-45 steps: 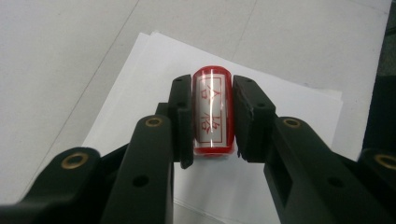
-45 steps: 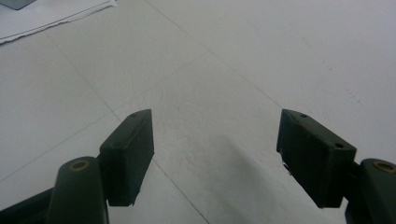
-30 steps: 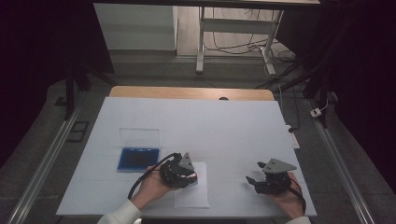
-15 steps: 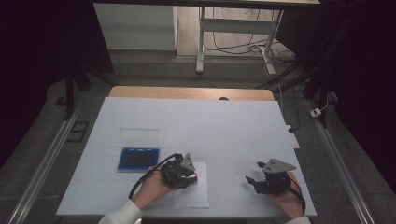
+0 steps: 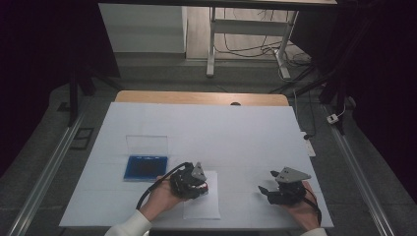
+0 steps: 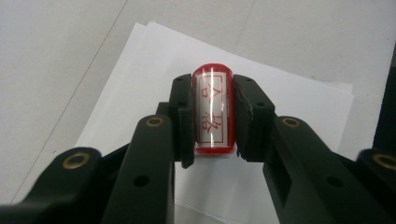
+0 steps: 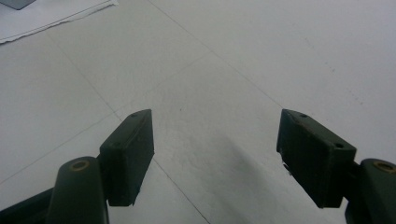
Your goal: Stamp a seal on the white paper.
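My left gripper (image 6: 213,93) is shut on a clear-and-red stamp (image 6: 213,114) with red characters on its face, both pads pressed on its sides. It hovers over a white sheet of paper (image 6: 289,107). From above, the left gripper (image 5: 200,183) sits over the top of that paper (image 5: 201,206) near the table's front edge. My right gripper (image 5: 265,191) rests at the front right with nothing in it. Its jaws stand wide apart over the bare white table cover in the right gripper view (image 7: 215,149).
A blue ink pad tray (image 5: 146,167) lies left of the left gripper, with its clear lid (image 5: 146,144) just behind it. The white cover (image 5: 221,132) spans the table, and a wooden edge (image 5: 196,97) shows at the back. Table legs and cables are beyond.
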Demonstrator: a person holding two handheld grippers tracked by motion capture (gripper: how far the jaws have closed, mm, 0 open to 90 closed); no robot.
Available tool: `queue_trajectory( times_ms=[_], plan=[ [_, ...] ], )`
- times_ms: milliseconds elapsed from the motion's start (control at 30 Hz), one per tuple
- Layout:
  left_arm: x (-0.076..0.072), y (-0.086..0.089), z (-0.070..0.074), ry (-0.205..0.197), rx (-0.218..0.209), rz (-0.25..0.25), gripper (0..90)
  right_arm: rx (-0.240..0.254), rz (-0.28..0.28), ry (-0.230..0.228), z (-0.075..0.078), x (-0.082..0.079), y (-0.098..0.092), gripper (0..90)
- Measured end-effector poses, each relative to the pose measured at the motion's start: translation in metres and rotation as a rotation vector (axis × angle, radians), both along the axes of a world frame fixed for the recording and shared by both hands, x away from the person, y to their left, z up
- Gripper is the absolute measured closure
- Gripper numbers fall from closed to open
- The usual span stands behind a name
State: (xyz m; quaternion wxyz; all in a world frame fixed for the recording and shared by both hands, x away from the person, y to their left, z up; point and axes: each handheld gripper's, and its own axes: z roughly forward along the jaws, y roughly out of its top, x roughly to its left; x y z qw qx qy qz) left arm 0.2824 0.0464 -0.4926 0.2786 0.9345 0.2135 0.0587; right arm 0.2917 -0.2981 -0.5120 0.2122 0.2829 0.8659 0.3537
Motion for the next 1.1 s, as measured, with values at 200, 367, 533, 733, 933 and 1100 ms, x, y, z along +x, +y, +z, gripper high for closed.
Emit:
queue_trajectory(
  times_ms=[200, 367, 533, 733, 933, 1100],
  plan=[
    [-0.0007, -0.0001, -0.0004, -0.006, -0.001, 0.000, 70.8, 0.001, 0.001, -0.001, 0.0001, -0.0002, 0.0002, 27.1],
    [-0.0012, 0.0005, -0.0010, -0.010, -0.005, -0.001, 70.7, 0.001, 0.000, -0.002, 0.0002, -0.0002, 0.0001, 27.1],
    [-0.0022, 0.0002, -0.0012, -0.018, -0.003, 0.001, 70.7, 0.007, 0.000, -0.003, 0.0018, -0.0009, 0.0002, 27.1],
    [-0.0024, 0.0010, -0.0018, -0.017, -0.011, 0.005, 70.7, 0.008, 0.000, -0.004, 0.0024, -0.0014, 0.0000, 27.1],
    [-0.0029, 0.0009, -0.0017, -0.022, -0.009, 0.004, 70.6, 0.003, 0.002, -0.007, 0.0019, -0.0018, 0.0005, 27.1],
    [-0.0042, 0.0002, -0.0008, -0.029, -0.009, 0.009, 70.4, 0.010, 0.000, -0.005, 0.0024, -0.0016, 0.0000, 27.2]
  ],
)
